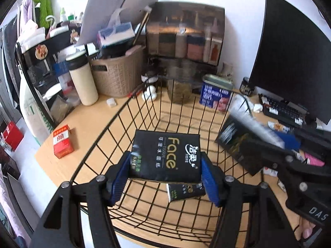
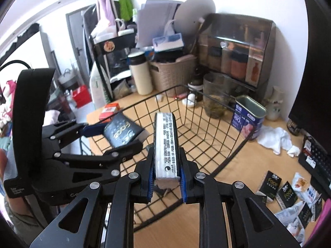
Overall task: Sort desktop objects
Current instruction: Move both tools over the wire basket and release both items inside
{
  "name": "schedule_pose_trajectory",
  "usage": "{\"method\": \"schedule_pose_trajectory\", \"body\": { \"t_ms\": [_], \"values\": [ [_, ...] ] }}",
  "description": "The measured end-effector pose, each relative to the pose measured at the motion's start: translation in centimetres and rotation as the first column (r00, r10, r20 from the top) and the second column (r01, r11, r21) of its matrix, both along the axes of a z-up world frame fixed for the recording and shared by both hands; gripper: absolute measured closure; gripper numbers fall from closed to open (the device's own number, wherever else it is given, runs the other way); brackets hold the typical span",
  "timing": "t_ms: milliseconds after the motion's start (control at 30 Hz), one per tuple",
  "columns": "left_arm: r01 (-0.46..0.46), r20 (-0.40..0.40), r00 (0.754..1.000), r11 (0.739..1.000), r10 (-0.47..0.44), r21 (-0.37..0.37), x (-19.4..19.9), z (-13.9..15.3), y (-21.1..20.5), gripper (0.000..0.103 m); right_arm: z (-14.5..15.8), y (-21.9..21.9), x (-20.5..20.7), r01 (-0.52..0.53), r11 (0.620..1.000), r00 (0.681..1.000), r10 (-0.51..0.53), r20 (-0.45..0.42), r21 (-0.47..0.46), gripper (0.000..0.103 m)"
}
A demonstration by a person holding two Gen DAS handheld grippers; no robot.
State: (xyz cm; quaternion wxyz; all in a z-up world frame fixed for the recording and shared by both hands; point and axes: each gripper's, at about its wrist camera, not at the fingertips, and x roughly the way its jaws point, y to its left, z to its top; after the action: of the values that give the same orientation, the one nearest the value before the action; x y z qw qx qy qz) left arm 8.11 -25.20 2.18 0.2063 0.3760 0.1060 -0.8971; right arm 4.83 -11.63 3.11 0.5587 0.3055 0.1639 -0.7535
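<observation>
Left gripper [image 1: 165, 177] pinches a black tissue pack [image 1: 166, 158] over the wire basket [image 1: 115, 111]; right gripper [image 2: 166, 183] clamps another tissue pack [image 2: 165, 144] edge-on. Releasing together risks collision or a pack snagging the rim.

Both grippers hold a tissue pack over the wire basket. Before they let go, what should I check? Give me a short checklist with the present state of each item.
1. Left gripper grips its black tissue pack flat between both pads: ok.
2. Right gripper grips its own tissue pack on edge: ok.
3. Left pack is above the wire basket, inside the rim: ok.
4. Right pack is past the near rim: cannot tell.
5. Basket floor has room; one small pack lies there: ok.
6. The two grippers are apart from each other: ok.
</observation>
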Motion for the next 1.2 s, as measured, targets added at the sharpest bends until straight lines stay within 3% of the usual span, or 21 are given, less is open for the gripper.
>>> {"method": "schedule_pose_trajectory", "body": {
  "t_ms": [67,100,300,700,967,1200],
  "values": [
    [-0.002,-0.038,0.999,0.999,0.003,0.039,0.4,0.0,-0.4,0.029,-0.2,0.0,-0.2,0.018,1.000,1.000,-0.018,0.002,-0.013,0.053],
    [-0.006,-0.051,0.999,0.999,0.008,0.053,0.6,0.1,-0.5,0.028,-0.2,0.0,-0.3,0.022,0.999,1.000,-0.021,0.008,-0.024,0.048],
    [-0.017,-0.030,0.999,1.000,0.017,0.008,0.4,0.2,0.6,0.028,-0.5,0.5,-0.7,0.021,1.000,1.000,-0.020,0.022,-0.020,0.048],
    [0.120,-0.044,0.992,0.992,-0.121,-0.035,-0.8,1.4,6.5,0.028,0.4,5.8,-2.2,0.080,0.996,0.997,-0.080,0.018,-0.032,0.048],
    [0.265,-0.045,0.962,0.963,-0.268,-0.053,-2.6,2.0,12.5,0.028,1.4,12.6,-3.8,0.194,0.980,0.981,-0.194,-0.009,-0.035,0.048],
    [0.399,-0.007,0.917,0.916,-0.399,-0.051,-5.4,0.7,18.0,0.028,0.9,18.7,-6.1,0.320,0.947,0.947,-0.320,0.005,-0.022,0.048]
  ]
}}
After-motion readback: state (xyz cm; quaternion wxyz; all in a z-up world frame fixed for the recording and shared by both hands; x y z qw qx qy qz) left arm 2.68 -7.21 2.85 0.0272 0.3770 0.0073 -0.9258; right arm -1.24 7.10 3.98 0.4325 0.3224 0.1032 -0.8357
